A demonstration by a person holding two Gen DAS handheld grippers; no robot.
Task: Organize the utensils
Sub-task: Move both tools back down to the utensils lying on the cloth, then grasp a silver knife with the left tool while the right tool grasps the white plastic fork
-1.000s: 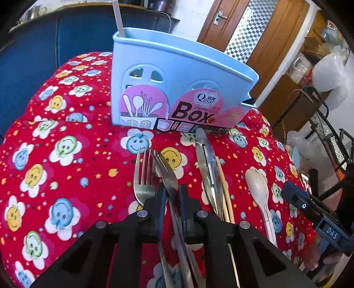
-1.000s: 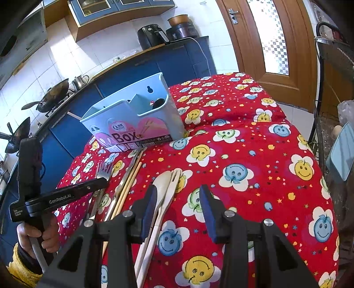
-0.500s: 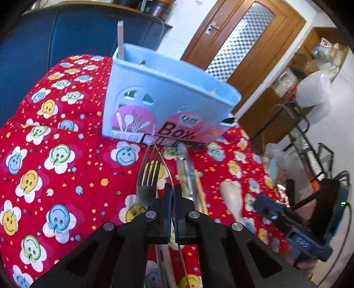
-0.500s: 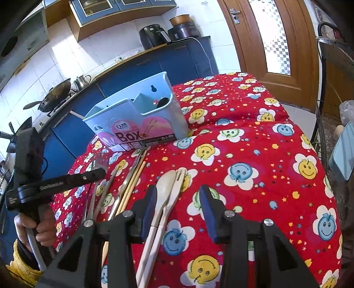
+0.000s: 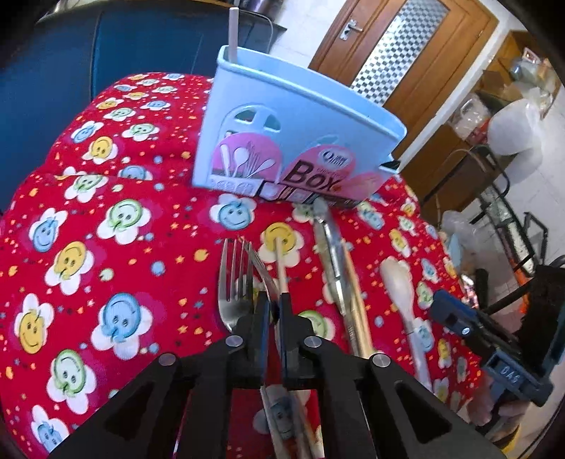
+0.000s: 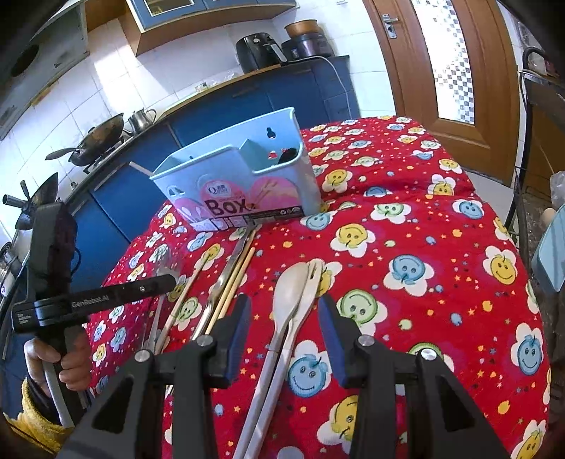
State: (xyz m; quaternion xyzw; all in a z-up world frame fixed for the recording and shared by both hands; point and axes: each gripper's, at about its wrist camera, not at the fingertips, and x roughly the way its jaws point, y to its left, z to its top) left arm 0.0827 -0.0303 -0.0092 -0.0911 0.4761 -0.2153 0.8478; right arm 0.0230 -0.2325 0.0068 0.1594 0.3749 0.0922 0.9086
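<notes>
My left gripper [image 5: 272, 310] is shut on two metal forks [image 5: 235, 282] and holds them above the red cloth, tines toward the light blue utensil box [image 5: 293, 141]. The box also shows in the right wrist view [image 6: 240, 187]. On the cloth lie a single chopstick [image 5: 282, 268], metal tongs [image 5: 333, 257] with chopsticks beside them, and a cream spoon [image 5: 399, 282]. My right gripper [image 6: 284, 317] is open, its jaws on either side of the cream spoon [image 6: 291, 293] and cream fork [image 6: 310, 286]. The left gripper appears at the left [image 6: 166, 282].
The table has a red smiley-flower cloth [image 6: 423, 229] that drops off at its edges. A white stick [image 5: 233, 31] stands in the box's left compartment. Blue cabinets [image 6: 300, 91] and a stove with woks stand behind. A wooden door [image 6: 441, 70] is to the right.
My left gripper closed on the forks and lifted them off the cloth, uncovering a chopstick. The right gripper moved slightly forward over the cream spoon and stays open.
</notes>
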